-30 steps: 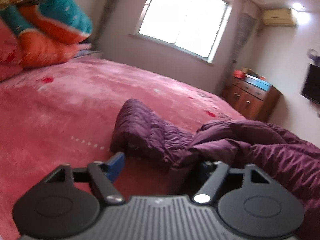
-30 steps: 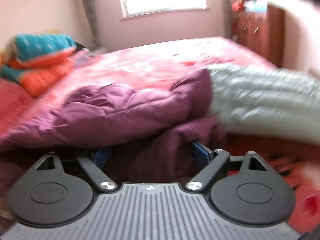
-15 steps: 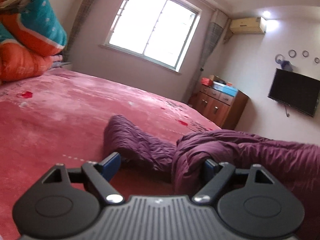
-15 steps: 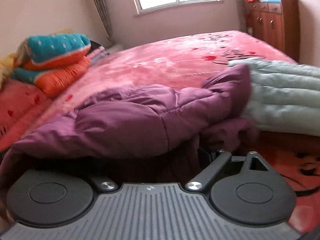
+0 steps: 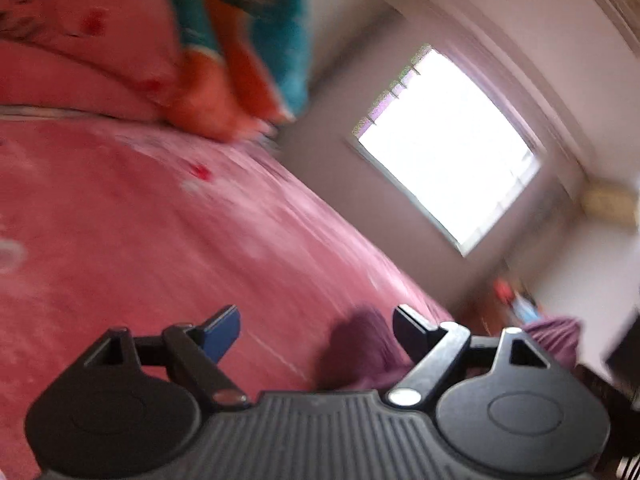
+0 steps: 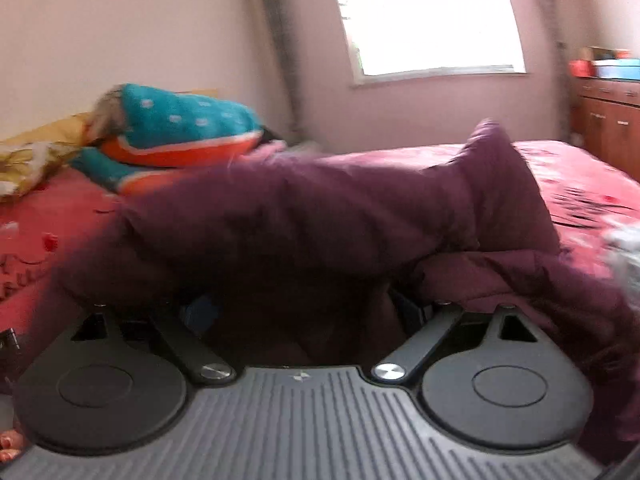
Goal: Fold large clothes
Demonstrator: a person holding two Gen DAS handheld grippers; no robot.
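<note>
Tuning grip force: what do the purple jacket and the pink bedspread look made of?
Purple jacket: looks like a padded, puffy synthetic shell with a dull sheen; it bulges in thick soft folds. The fill cannot be told. Pink bedspread: seems a soft plush or fleece with a matte, slightly fuzzy surface and printed red marks, though motion blur leaves this uncertain.
</note>
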